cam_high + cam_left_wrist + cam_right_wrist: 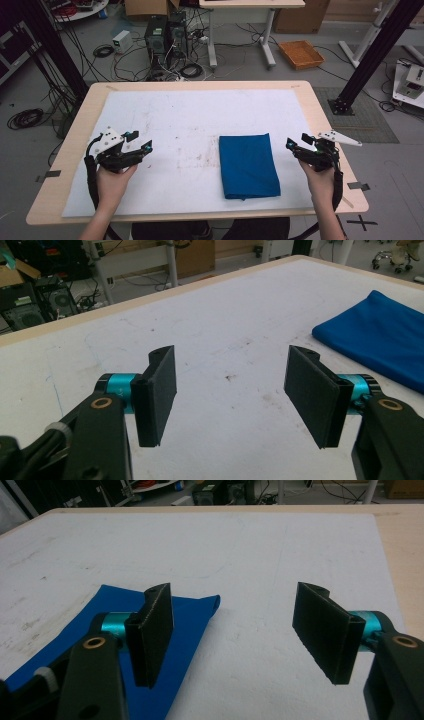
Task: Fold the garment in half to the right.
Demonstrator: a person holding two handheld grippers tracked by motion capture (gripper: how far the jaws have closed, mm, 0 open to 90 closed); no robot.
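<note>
Both grippers are hovering wide-jawed and empty, the left gripper (141, 146) at centre left, well apart from the folded blue cloth (248, 165) lying right of centre on the white table cover (165, 120), long axis running up-frame, the right gripper (297, 142) sitting nearer, just beside its right edge.

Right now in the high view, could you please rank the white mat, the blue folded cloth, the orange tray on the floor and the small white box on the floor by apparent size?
1. white mat
2. blue folded cloth
3. orange tray, farther away, so true size is unsure
4. small white box, also distant
</note>
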